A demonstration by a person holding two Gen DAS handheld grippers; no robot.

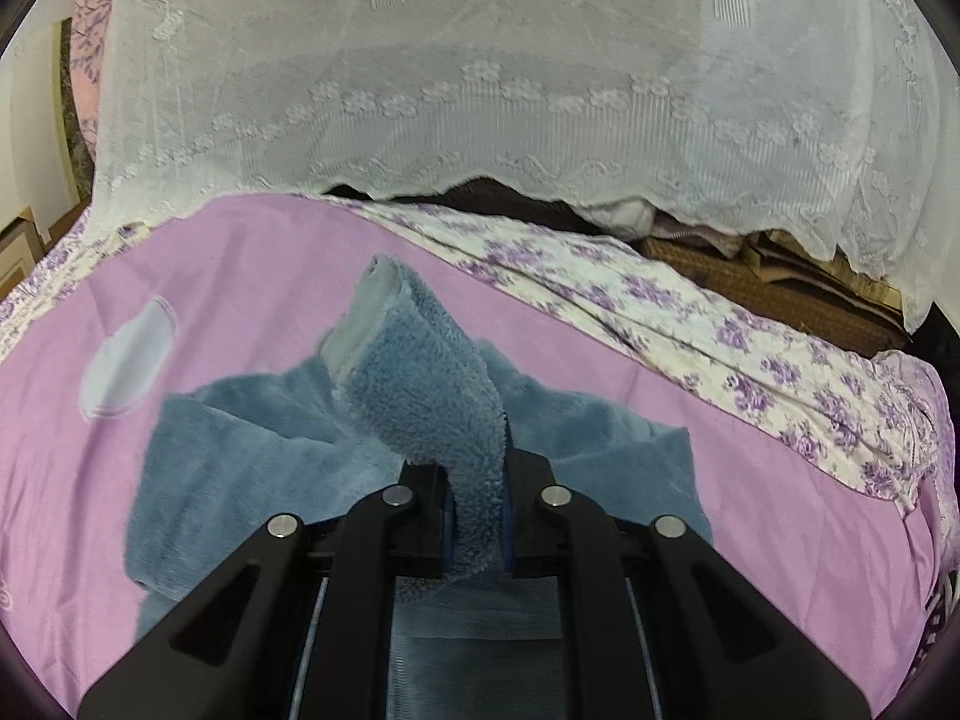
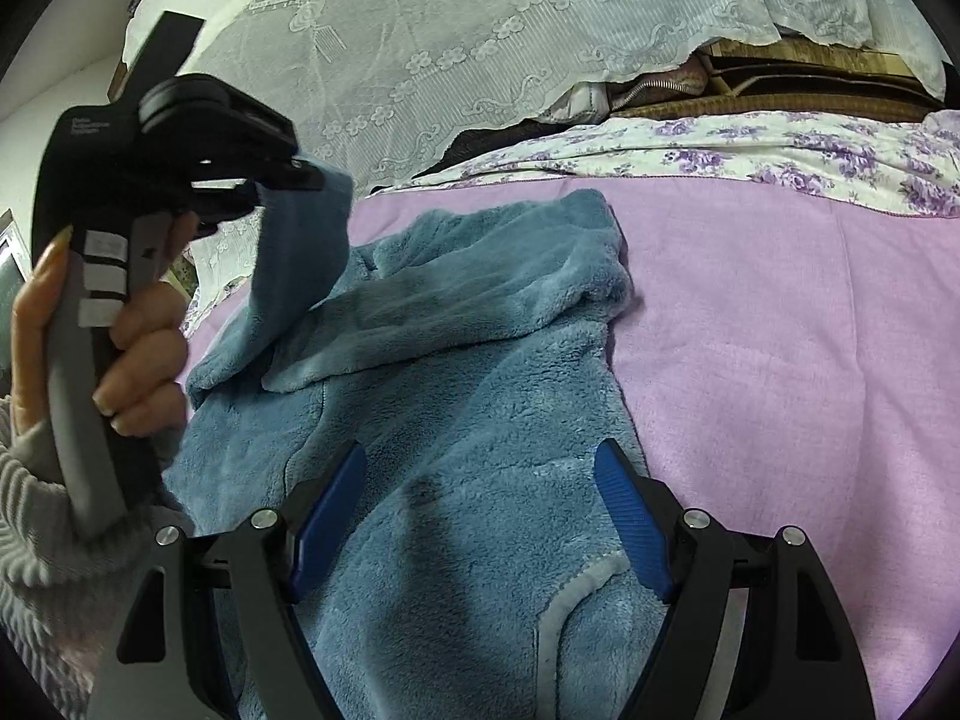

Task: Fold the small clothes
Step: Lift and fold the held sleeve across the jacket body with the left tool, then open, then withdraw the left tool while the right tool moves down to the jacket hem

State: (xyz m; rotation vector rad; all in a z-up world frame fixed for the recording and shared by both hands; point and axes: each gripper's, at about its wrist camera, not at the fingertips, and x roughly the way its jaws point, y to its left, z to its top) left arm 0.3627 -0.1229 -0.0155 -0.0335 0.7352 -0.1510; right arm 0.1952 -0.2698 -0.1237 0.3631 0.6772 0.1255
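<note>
A small blue fleece garment [image 2: 456, 372] lies spread on a pink bedspread [image 2: 780, 330]. My left gripper [image 1: 475, 516] is shut on a sleeve of the garment [image 1: 420, 384] with a grey cuff, holding it lifted above the rest of the fleece [image 1: 240, 450]. In the right wrist view the left gripper [image 2: 300, 180] shows at upper left, held in a hand, with the sleeve [image 2: 300, 252] hanging from it. My right gripper [image 2: 480, 516] is open, its blue pads [image 2: 630, 516] spread just above the garment's lower body, empty.
A white lace cover [image 1: 480, 60] drapes a pile at the back. A floral purple sheet [image 1: 690, 312] runs along the bedspread's far edge. Brown woven items [image 2: 780, 90] sit under the lace at back right.
</note>
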